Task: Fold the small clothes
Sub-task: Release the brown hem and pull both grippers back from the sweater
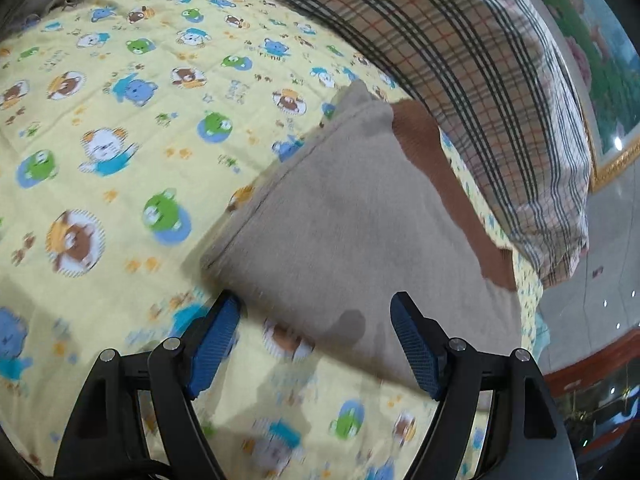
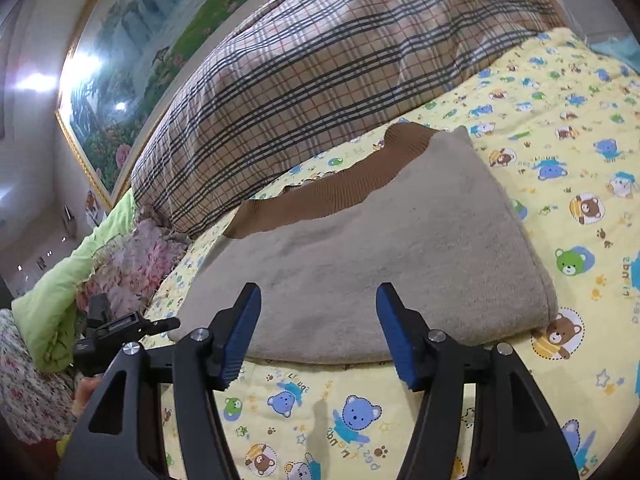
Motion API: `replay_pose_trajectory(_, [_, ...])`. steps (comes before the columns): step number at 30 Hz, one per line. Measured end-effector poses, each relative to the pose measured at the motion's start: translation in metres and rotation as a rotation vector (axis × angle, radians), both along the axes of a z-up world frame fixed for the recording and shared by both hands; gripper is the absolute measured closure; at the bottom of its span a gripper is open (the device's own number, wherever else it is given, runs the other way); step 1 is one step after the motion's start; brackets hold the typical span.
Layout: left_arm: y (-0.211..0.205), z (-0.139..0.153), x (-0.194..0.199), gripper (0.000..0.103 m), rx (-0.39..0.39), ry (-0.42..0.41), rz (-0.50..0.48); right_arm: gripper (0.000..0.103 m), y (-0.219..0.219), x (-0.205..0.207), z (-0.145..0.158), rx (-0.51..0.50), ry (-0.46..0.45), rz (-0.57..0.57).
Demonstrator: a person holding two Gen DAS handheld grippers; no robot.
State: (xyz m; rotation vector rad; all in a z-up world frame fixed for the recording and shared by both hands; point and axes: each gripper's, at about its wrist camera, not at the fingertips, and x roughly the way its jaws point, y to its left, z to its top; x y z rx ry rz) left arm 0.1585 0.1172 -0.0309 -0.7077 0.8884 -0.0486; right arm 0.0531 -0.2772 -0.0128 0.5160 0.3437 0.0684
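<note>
From my left wrist camera I see the grey garment point(image 1: 360, 220) lying folded into a flat block on the yellow bear-print sheet point(image 1: 120, 120), one long edge running diagonally up from the near left toward a corner at the far middle. A brown ribbed band point(image 1: 432, 152) shows along its right side, half tucked under the grey cloth. My left gripper point(image 1: 316, 344) stands with its jaws wide apart and nothing clamped; the blue pads point(image 1: 216, 352) flank the garment's near corner, the left one over bare sheet just beside the cloth edge, the right one over the grey fabric (whether either pad actually brushes the cloth I cannot tell, the near part is blurred). From the right wrist camera the same garment point(image 2: 380, 260) lies straight ahead, its brown band point(image 2: 340, 184) on the far side toward the plaid pillow point(image 2: 320, 72). My right gripper point(image 2: 318, 332) is also parted, a little narrower than the left, and holds nothing; its blue pads point(image 2: 240, 340) sit over the near edge of the grey cloth, with the bear-print sheet point(image 2: 560, 160) visible between and below them. At the left edge of this view the other handheld gripper's black body point(image 2: 108, 328) pokes in, with a bit of a hand point(image 2: 84, 392) under it. Behind the pillow a gold-framed landscape painting point(image 2: 132, 60) hangs on the wall, and a light green quilt point(image 2: 60, 300) and a pink floral cloth point(image 2: 132, 264) are bunched at the far left of the bed.
</note>
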Motion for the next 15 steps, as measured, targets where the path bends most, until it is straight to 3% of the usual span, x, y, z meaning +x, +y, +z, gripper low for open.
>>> replay_pose_trajectory(5, [0.002,-0.002,0.031,0.025,-0.042,-0.014,0.041,0.042,0.001,0.004,-0.001,-0.003,0.010,0.019])
replay_pose_trajectory(12, [-0.006,0.000,0.056,0.026,-0.014,-0.032,0.032,0.042,-0.003,0.006,-0.004,0.023,0.011,0.030])
replay_pose_trajectory(15, [-0.009,-0.001,0.062,0.039,-0.007,-0.041,0.016,0.042,-0.006,0.007,-0.005,0.037,0.012,0.032])
